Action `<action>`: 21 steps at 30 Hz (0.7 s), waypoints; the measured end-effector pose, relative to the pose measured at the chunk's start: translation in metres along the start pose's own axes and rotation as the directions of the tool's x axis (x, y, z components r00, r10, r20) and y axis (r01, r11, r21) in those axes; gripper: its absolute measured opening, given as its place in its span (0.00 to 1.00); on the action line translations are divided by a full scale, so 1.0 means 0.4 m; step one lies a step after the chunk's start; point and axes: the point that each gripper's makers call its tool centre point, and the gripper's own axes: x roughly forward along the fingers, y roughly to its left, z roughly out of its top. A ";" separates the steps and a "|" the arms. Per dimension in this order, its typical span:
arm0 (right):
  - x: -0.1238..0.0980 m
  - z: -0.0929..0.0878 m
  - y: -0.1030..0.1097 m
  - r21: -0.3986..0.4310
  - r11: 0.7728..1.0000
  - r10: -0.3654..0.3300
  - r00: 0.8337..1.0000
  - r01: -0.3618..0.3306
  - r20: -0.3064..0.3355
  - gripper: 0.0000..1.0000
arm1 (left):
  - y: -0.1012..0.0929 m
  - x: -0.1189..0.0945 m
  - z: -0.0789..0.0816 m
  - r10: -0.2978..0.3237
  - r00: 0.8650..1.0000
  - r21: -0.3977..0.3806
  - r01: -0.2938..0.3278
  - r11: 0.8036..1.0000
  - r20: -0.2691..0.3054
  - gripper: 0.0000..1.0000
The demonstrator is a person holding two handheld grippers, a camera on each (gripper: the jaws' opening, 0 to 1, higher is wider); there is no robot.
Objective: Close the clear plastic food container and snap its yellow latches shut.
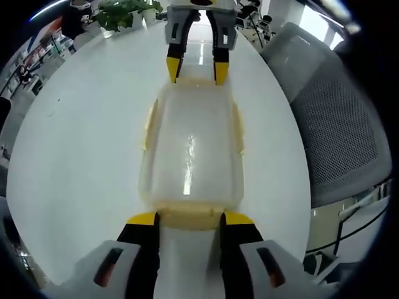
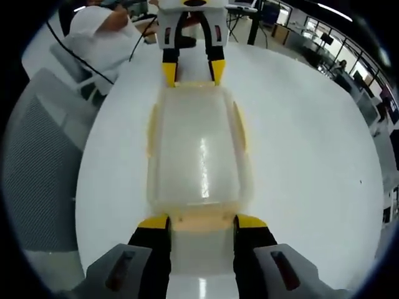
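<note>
Clear plastic is what your food container is made of, and it sits in the middle of a round white table. The lid looks like it is on top of the box. Yellow latches run along its long sides, and one more sits at each short end.

Your left gripper is at one short end of the container. Its two yellow tips sit wide apart, one on each side of the end latch. The tips are right at the container's edge. You cannot tell if they press on it. Nothing is held between them.

Your right gripper is at the other short end of the container. Its yellow tips are also spread wide, one on each side of that end's latch. It holds nothing either.

In the left gripper view, your right gripper shows at the far end of the container, tips pointing down at it. In the right gripper view, your left gripper shows the same way at the far end.

A grey mesh chair stands beside the table, near one long side of the container. A green plant sits past the container's far end in the left gripper view.
</note>
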 end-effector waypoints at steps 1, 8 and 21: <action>-0.001 -0.001 0.002 0.000 1.000 0.002 1.000 -0.002 0.000 0.37 | 0.000 -0.001 0.001 -0.002 1.000 0.002 0.002 1.000 0.003 0.36; -0.022 0.003 0.010 0.006 1.000 0.004 1.000 -0.005 0.018 0.37 | -0.012 -0.009 0.009 -0.009 1.000 0.003 0.009 1.000 -0.006 0.36; -0.056 0.014 0.017 -0.005 1.000 0.022 0.999 -0.022 0.038 0.37 | -0.023 -0.045 0.026 -0.005 1.000 -0.001 0.005 1.000 -0.008 0.36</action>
